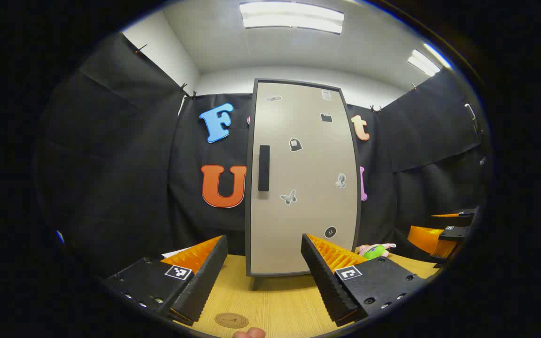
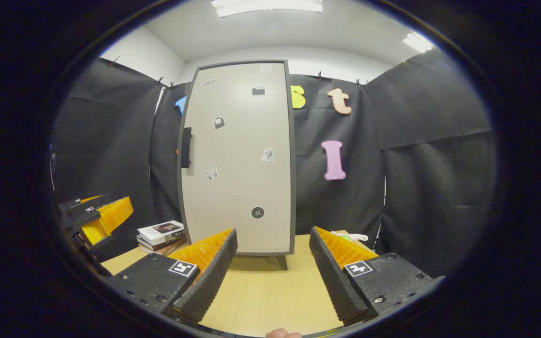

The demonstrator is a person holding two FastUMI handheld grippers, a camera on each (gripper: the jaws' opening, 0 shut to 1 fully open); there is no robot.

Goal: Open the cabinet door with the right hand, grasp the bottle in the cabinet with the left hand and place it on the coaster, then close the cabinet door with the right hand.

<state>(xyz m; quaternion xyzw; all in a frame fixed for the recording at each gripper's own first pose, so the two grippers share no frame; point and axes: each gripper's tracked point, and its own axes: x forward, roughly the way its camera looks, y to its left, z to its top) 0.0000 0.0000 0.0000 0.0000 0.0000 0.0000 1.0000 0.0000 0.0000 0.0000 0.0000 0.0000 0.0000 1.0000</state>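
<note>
Still | cabinet door shut | stickers perhaps wordless | coaster bare

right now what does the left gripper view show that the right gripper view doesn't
Left gripper view alone: the round coaster on the table near the left claw, and a pink and green toy.

Right gripper view alone: a stack of books left of the cabinet.

Both: the cabinet door shut, its dark handle on its left edge, the wooden table, and the right claw open like the left.
</note>
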